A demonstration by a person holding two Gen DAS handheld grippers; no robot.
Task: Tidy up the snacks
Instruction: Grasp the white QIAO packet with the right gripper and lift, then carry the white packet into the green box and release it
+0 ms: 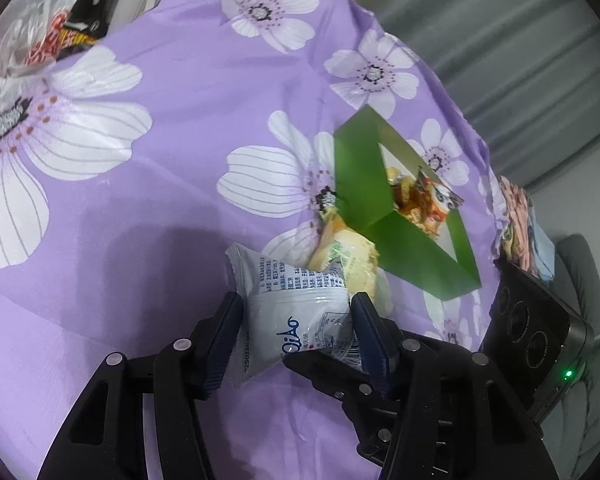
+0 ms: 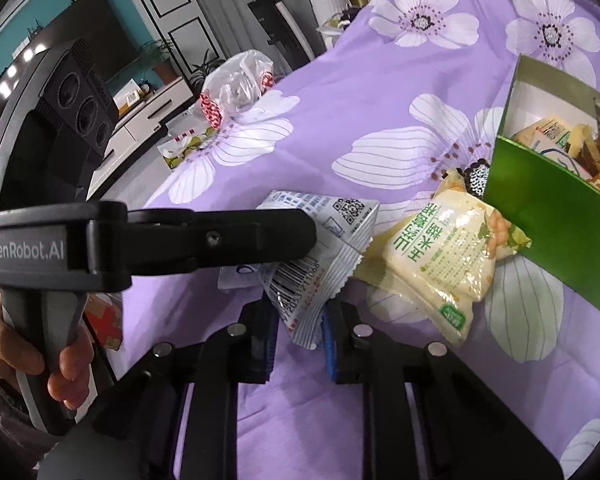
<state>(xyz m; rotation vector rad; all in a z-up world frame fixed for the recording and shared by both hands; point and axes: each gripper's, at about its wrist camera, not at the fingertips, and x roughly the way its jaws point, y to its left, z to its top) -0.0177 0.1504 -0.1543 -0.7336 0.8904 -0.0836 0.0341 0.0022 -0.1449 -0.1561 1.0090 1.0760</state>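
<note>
The left claw (image 1: 296, 320) is closed on the white printed plastic snack packet (image 1: 296, 304), pads pressing both its sides above the purple flowered cloth (image 1: 148, 208). The right claw (image 2: 298, 332) pinches the same packet's crimped end. Farther right, a pale yellow snack pouch (image 2: 440, 260) touches the green cardboard box (image 2: 548, 236).

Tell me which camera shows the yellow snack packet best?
The right wrist view: the yellow snack packet lies nearly whole on the purple cloth, label readable, one corner under the green box. The left wrist view shows only part of it, blurred behind the white packet.
</note>
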